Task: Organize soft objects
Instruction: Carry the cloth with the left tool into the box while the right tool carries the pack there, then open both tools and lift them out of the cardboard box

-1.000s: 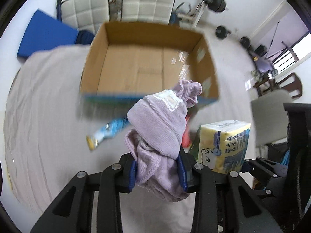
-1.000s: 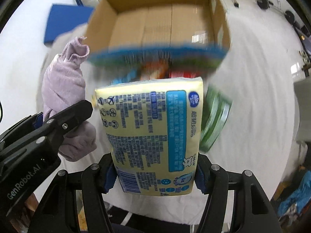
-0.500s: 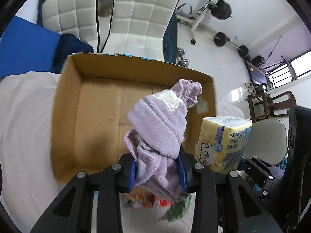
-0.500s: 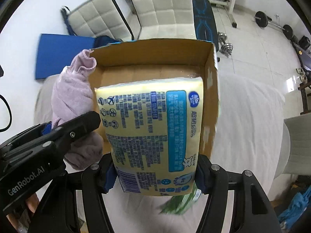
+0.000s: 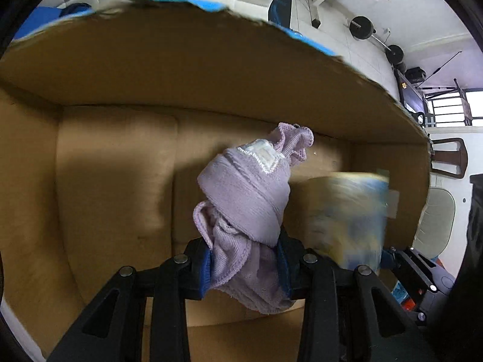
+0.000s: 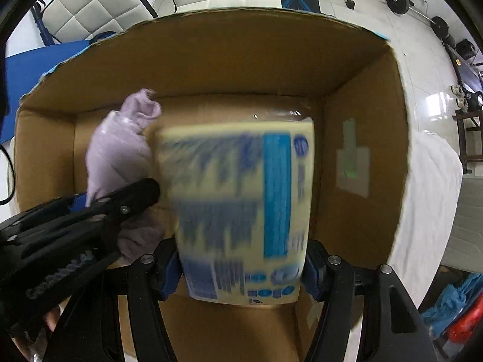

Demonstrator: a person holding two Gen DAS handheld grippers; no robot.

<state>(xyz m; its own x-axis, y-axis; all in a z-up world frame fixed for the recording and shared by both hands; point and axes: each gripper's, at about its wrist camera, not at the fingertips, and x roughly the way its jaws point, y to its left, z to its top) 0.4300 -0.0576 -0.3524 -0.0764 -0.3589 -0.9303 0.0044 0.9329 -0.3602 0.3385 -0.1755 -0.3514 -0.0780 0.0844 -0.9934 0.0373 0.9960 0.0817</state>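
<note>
- since a second ago both grippers have carried their loads over the rim and down into the open brown cardboard box [image 6: 359, 96]; then the box lay ahead on the white sheet, now its walls fill both views.
- left side: the left gripper [image 5: 246, 267] is clamped narrowly on the bunched lilac knitted cloth with a white label [image 5: 246, 193], whose loose end pokes up toward the far wall. the cloth hangs inside the box, above the bare floor; i cannot tell whether it touches it.
- middle: in the right wrist view the cloth and the pack sit just beside each other, possibly touching.
- right side: the right gripper [image 6: 241, 274] is closed at medium width on the soft yellow plastic-wrapped tissue pack with blue print [image 6: 241, 211], held upright near the right wall of the box.
- risk: the two loads are crowded together, so letting one go may drag or snag the other, and the knit could catch on a pad.
- risk: the pack is blurred with motion; releasing it while it is moving could tip it against the wall or onto the cloth.
- risk: a gripper pressing on the box wall could shove the box along the white sheet [image 6: 428, 187].
</note>
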